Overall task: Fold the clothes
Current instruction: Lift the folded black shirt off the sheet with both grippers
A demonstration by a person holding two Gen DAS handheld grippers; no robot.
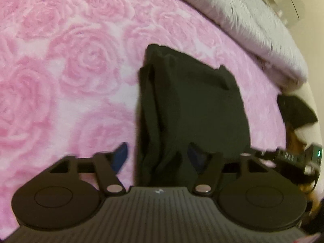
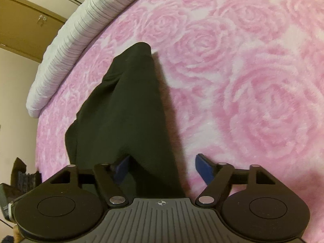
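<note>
Left and right wrist views over a bed. A black garment (image 1: pixel 192 105) lay on the pink rose-patterned blanket (image 1: pixel 70 70), gathered into a narrow, layered bundle. In the left view it ran from 6 o'clock up toward 12 o'clock, with several stacked edges showing along its 9 o'clock side and a small flap standing out near its upper corner at 1 o'clock. In the right view the same garment (image 2: pixel 129 111) tapered to a rounded end at 12 o'clock and looked uneven along its 9 o'clock edge. A grey-white quilt (image 2: pixel 81 30) lay along the far edge of the bed.

Progress, as judged: the garment appeared doubled over lengthwise at least once, but its outline was not yet a tidy rectangle; the loose flap and the ragged side suggested that squaring or a further fold remained. Whether the near end was lifted or resting on the blanket could not be told.

Jaws: the left gripper (image 1: pixel 158 158) had its blue fingers set wide apart, the garment's near end lying between them and seeming to brush the inner finger on the 3 o'clock side; nothing was clamped. The right gripper (image 2: pixel 162 168) likewise stood wide apart, straddling the garment's near edge, with the finger on the 9 o'clock side over the cloth and the other over bare blanket.
</note>
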